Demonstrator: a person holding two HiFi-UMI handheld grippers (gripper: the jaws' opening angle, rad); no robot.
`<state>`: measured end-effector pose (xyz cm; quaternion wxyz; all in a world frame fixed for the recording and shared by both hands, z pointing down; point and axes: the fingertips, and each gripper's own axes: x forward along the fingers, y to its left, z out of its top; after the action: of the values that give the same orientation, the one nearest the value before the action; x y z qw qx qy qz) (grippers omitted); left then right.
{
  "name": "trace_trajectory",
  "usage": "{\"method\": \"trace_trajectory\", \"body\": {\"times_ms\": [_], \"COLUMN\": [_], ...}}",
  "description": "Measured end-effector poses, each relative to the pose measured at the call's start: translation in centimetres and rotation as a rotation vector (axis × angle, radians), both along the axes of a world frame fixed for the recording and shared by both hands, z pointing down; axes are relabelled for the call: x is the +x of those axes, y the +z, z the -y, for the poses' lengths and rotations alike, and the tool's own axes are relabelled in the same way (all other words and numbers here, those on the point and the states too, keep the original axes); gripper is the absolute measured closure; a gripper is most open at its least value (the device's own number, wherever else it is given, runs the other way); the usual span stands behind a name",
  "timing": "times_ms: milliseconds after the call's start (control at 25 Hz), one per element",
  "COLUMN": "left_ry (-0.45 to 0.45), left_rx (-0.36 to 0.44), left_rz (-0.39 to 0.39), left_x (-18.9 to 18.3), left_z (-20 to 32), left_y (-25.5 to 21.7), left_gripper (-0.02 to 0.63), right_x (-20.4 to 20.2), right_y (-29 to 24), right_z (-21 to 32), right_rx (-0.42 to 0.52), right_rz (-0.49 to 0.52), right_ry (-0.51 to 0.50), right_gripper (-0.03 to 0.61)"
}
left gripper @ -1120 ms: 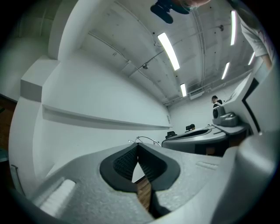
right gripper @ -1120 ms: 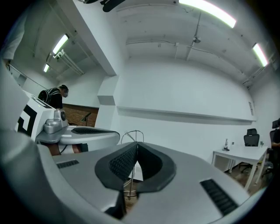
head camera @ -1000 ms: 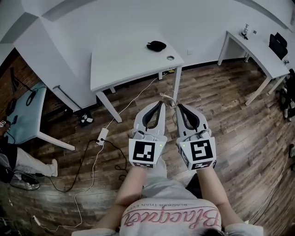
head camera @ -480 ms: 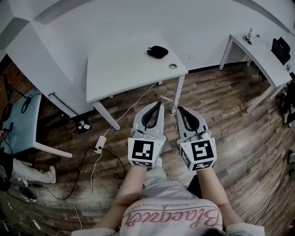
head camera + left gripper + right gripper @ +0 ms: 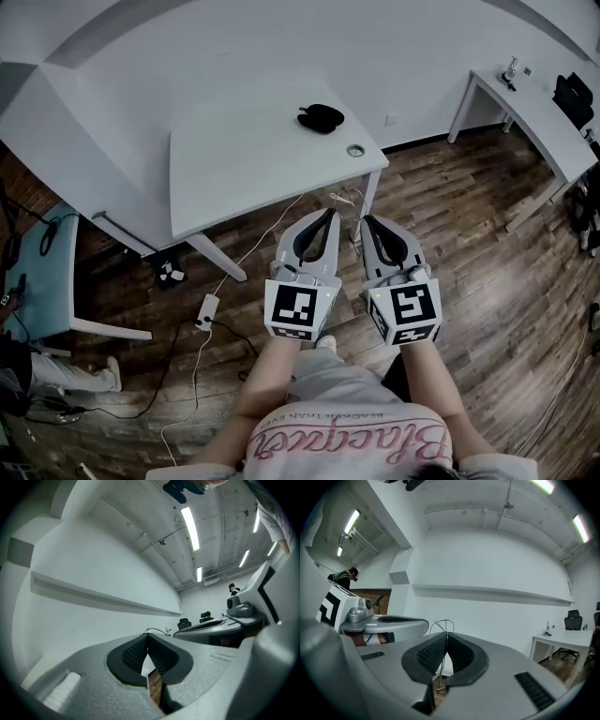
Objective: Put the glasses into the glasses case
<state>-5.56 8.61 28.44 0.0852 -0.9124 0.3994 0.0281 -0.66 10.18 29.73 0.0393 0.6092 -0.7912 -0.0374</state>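
While two claws (image 5: pixel 329 214) (image 5: pixel 367 220) sit closed, one case (image 5: pixel 320 118)

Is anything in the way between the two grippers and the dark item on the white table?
Nothing visible blocks them. The left gripper and right gripper, both shut and empty, hang over the wooden floor short of the white table. Only bare tabletop and a small round grommet lie before the black rounded item.

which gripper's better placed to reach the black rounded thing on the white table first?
Left, marginally. The left gripper and right gripper are both shut, empty, short of the white table. The left one points more directly at the black rounded object.
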Motion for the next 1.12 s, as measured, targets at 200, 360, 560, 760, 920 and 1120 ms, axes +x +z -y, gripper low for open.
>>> {"method": "trace_trajectory", "body": {"times_ms": [200, 360, 560, 760, 920, 1120], "left_ry": [0.005, 0.021, 0.034, 0.032, 0.021, 0.008], "left_rx": [-0.021, -0.028, -0.036, -0.053, -0.058, -0.061], "left_rz": [-0.017, -0.017, -0.016, -0.016, -0.011, -0.007], "left_x": [-0.3, 0.0, 0.7, 1.2, 1.5, 2.1], "left_z": [3.7, 5.4, 6.7, 8.9, 10.9, 14.0], "left_y": [0.7, 1.0, 1.6, 1.9, 2.3, 2.5], "left_gripper": [0.607, 0.607, 0.607, 0.607, 0.607, 0.607], "right_x": [0.1, 0.4, 0.7, 1.2, 2.0, 2.9], "right_y": [0.6, 1.0, 1.5, 1.6, 1.8, 1.9], "right_z": [3.4, 5.2, 6.6, 8.7, 11.0, 14.7], "right_rx": [-0.013, -0.025, -0.030, -0.033, -0.034, -0.036], "right_rz": [0.006, 0.011, 0.013, 0.017, 0.032, 0.046], "right_ry": [0.021, 0.032, 0.029, 0.020, 0.021, 0.014], "right_gripper": [0.566, 0.566, 0.566, 0.566, 0.566, 0.566]}}
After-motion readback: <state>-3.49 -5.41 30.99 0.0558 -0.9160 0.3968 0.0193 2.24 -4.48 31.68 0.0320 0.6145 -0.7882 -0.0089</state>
